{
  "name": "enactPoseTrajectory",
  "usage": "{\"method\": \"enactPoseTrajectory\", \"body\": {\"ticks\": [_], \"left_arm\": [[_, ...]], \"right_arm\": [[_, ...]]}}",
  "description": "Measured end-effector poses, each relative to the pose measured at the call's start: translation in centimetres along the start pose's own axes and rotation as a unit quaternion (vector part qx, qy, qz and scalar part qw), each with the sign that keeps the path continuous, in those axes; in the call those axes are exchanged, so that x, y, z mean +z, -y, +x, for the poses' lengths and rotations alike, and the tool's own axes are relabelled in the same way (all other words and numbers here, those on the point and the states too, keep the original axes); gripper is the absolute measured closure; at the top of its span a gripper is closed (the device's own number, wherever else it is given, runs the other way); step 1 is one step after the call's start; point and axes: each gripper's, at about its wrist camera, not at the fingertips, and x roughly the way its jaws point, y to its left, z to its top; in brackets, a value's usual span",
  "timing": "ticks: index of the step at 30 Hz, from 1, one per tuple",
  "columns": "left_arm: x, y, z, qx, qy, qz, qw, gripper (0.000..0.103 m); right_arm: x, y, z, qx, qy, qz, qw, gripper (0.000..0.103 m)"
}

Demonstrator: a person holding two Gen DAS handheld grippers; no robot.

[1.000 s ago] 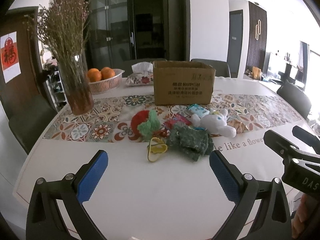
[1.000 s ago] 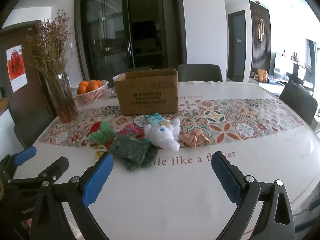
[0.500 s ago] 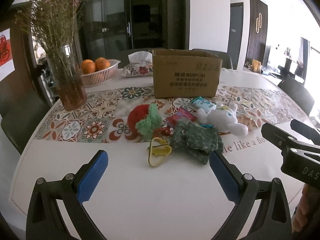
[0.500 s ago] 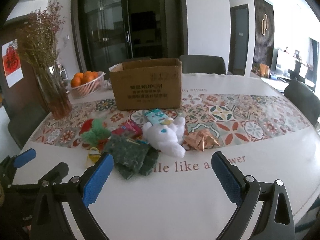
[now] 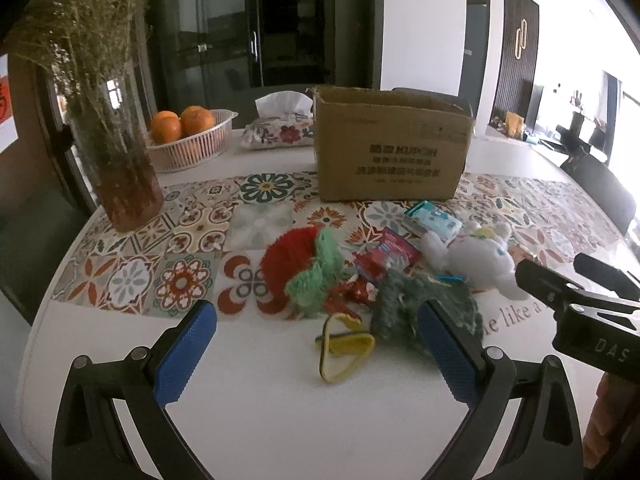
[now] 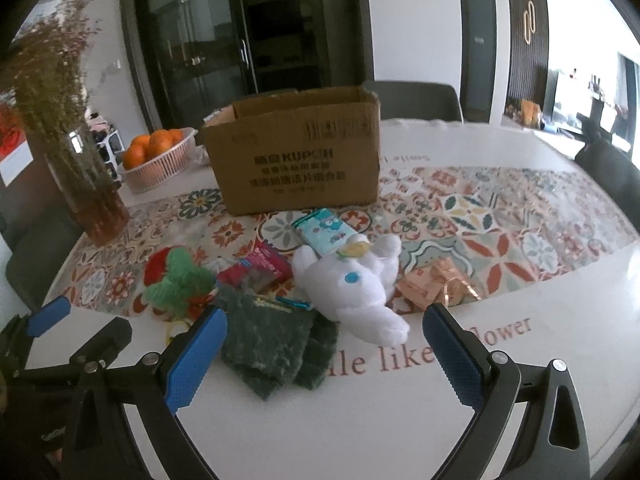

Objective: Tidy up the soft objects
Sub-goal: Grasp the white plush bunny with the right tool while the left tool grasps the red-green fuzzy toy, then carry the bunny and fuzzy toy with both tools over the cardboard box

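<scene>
Blue-padded fingers of the left claw are standing wide apart above the white desk, gripping nothing. Just ahead of them a yellow loop toy is lying flat, with the dark green knitted cloth touching the inner side of the right finger in this view. Beyond these, the red and green plush is resting on the patterned runner.

The right claw is also hanging spread wide and empty. The green cloth is sitting between its fingers, nearer the left one, and the white plush bunny is lying just beyond, toward the middle. Copper foil packets are sitting beside the bunny. The open cardboard box is standing farther back, behind the pile.
</scene>
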Motion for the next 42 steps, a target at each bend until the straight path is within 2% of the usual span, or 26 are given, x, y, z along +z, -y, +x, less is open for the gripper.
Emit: {"method": "enactPoseTrajectory", "body": {"ticks": [15, 24, 26, 37, 42], "left_arm": [[1.8, -1.9, 7.7, 0.002, -0.039, 0.000, 0.9992, 0.006], [1.9, -2.3, 12.0, -0.005, -0.076, -0.001, 0.9971, 0.016], [1.8, -2.4, 12.7, -0.007, -0.082, -0.002, 0.9966, 0.023], [1.7, -2.6, 15.6, -0.025, -0.113, -0.011, 0.9932, 0.040], [1.7, -2.2, 15.8, -0.031, -0.115, -0.002, 0.9928, 0.054]], "right_arm": [[1.5, -0.2, 7.7, -0.052, -0.053, 0.026, 0.997, 0.003], [1.1, -0.1, 11.0, -0.075, -0.084, 0.030, 0.993, 0.003], [1.1, -0.1, 11.5, -0.076, -0.090, 0.032, 0.992, 0.003], [0.9, 0.4, 14.1, -0.082, -0.119, 0.043, 0.989, 0.003], [0.9, 0.7, 14.3, -0.080, -0.125, 0.043, 0.988, 0.010]]}}
